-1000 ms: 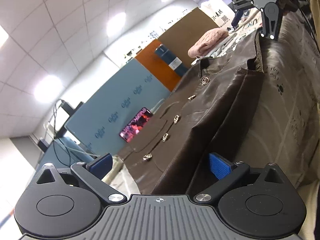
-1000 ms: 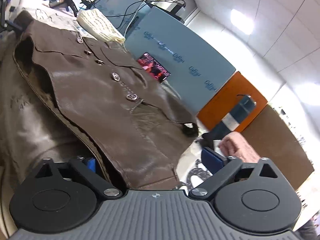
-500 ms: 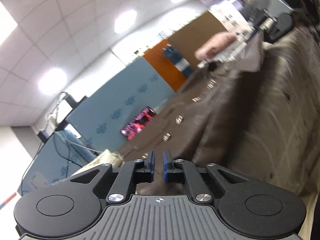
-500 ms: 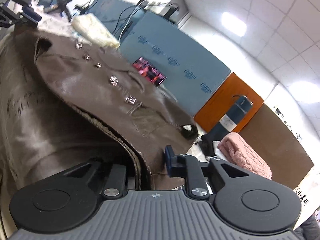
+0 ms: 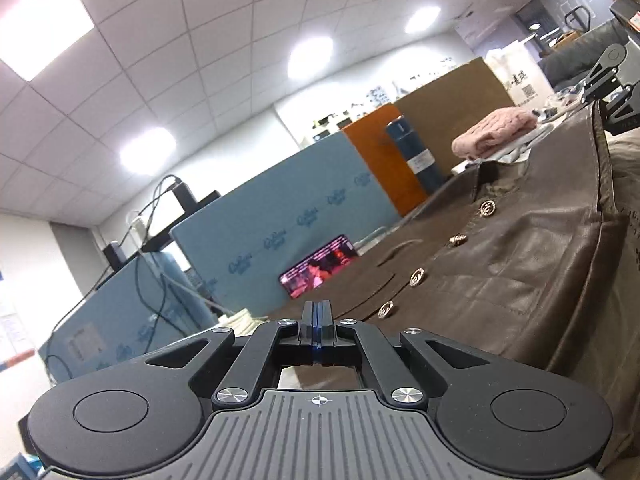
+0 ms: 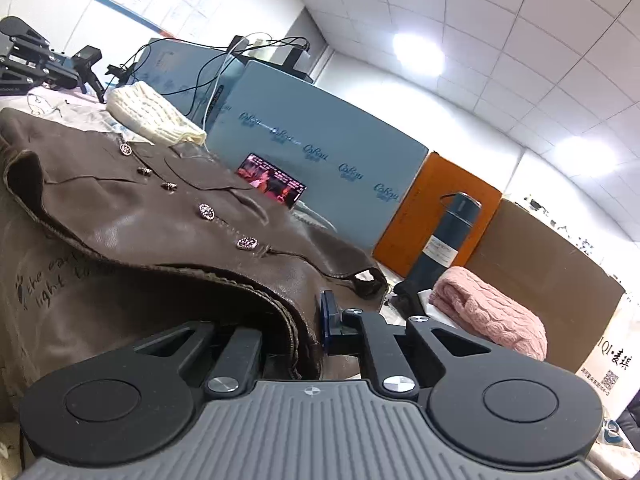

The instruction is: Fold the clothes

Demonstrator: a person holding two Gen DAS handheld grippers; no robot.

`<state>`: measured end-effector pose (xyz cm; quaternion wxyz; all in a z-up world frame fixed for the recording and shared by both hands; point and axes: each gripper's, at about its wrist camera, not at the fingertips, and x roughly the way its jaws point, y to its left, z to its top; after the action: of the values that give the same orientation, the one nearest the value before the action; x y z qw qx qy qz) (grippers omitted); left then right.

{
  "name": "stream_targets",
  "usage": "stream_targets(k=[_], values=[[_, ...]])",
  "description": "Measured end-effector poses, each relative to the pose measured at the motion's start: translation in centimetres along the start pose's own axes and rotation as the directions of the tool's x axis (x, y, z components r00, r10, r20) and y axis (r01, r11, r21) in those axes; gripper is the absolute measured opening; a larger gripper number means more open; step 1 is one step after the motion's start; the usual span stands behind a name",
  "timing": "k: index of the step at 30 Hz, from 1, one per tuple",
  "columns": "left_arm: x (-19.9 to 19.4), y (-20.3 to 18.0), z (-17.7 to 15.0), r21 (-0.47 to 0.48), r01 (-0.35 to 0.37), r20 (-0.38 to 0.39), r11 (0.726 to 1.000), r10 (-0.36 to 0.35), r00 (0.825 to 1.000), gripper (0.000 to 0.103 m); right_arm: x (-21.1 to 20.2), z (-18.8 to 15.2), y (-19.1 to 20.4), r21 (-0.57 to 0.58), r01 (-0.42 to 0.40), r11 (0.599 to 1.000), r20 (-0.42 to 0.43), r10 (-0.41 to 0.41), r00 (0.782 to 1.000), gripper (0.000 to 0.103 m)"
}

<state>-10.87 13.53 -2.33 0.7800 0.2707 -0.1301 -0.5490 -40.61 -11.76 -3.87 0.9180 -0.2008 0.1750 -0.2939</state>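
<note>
Jacket glossy brown leather; buttons shiny metal.

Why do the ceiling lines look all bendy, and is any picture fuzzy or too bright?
Left wrist view: the fisheye lens curves the ceiling grid, the ceiling lights glare white, and the brown jacket looks sharp. Right wrist view: the same bending, a glaring ceiling light, and the jacket buttons are crisp with no blur.

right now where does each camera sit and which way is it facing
Left wrist: sits on the left gripper, low at one end of the brown jacket, looking along it; its shut jaws show.
Right wrist: sits on the right gripper at the opposite end, jaws clamping the jacket's edge.
Shared: the jacket, lit phone, blue flask, pink sweater.
</note>
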Motion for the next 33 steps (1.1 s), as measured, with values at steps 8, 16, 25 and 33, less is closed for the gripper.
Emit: stream_targets(k=[8, 16, 25, 33], values=[[-0.7, 2.1, -0.3, -0.132, -0.023, 0.027, 0.991, 0.027, 0.999, 0.0, -1.7, 0.4, 0.1, 0.023, -0.035, 0.999, 0.011, 0.035, 0.999, 0.006], [1.2, 2.3, 0.1, -0.149, -0.064, 0.062, 0.987, 0.074, 0.995, 0.0, 0.3, 1.4, -1.6, 0.062, -0.048, 0.997, 0.1, 0.042, 0.994, 0.006], [1.4, 2.8, -0.6, -0.128, 0.001, -0.042, 0.992, -0.006, 0.999, 0.003, 2.2, 2.0, -2.5, 0.053, -0.095, 0.994, 0.11, 0.089, 0.99, 0.006], [0.5, 1.9, -1.6, -0.095, 0.083, -0.099, 0.992, -0.093, 0.991, 0.044, 1.8, 1.7, -1.6, 0.026, -0.098, 0.995, 0.039, 0.097, 0.995, 0.006]])
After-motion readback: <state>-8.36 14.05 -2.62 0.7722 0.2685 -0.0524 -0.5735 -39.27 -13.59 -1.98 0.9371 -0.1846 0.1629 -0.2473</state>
